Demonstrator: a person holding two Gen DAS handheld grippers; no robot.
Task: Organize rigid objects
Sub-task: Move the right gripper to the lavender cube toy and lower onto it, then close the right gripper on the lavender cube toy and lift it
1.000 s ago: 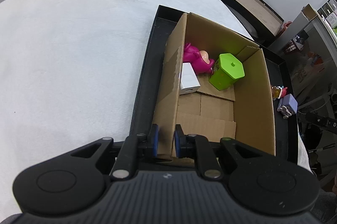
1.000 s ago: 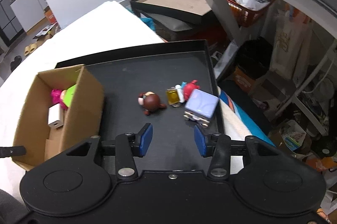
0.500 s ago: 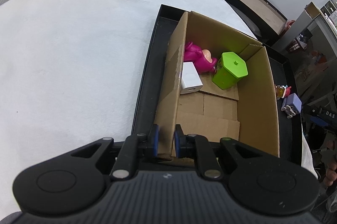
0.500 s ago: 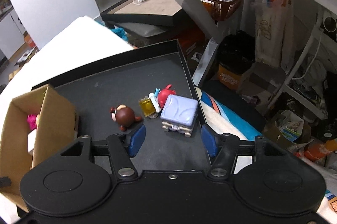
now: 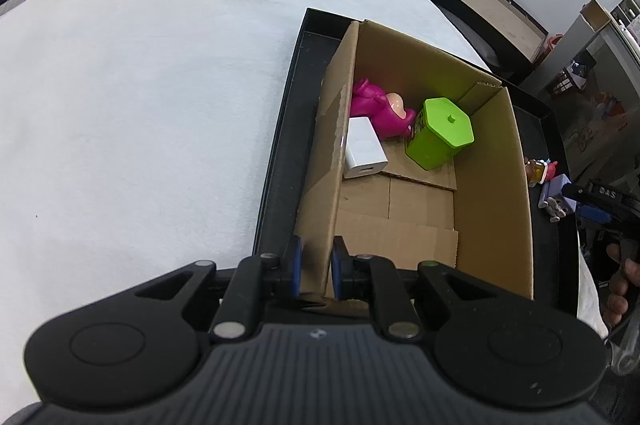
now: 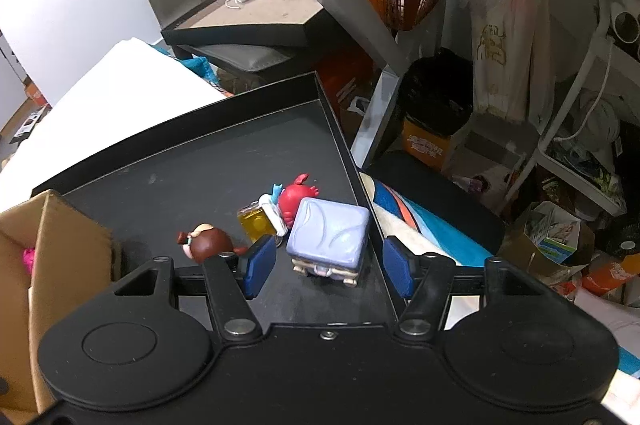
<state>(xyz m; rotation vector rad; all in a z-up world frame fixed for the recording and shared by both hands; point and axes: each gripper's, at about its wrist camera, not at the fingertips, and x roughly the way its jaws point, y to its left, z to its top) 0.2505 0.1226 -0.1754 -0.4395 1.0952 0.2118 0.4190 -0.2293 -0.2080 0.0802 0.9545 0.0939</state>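
We see matt brown corrugated cardboard in the box [image 5: 496,193], with raw torn edges. The tray [image 6: 192,161] looks like dull black plastic, faintly scuffed. The green container [image 5: 440,133], pink figure [image 5: 380,109] and lilac cube [image 6: 328,233] are glossy moulded plastic. The white cover [image 5: 140,85] is soft, slightly wrinkled cloth.

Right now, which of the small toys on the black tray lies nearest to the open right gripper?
The lilac cube-shaped toy, just ahead of the right gripper; the brown round figure, the yellow charm and the red figure lie beyond its left finger.
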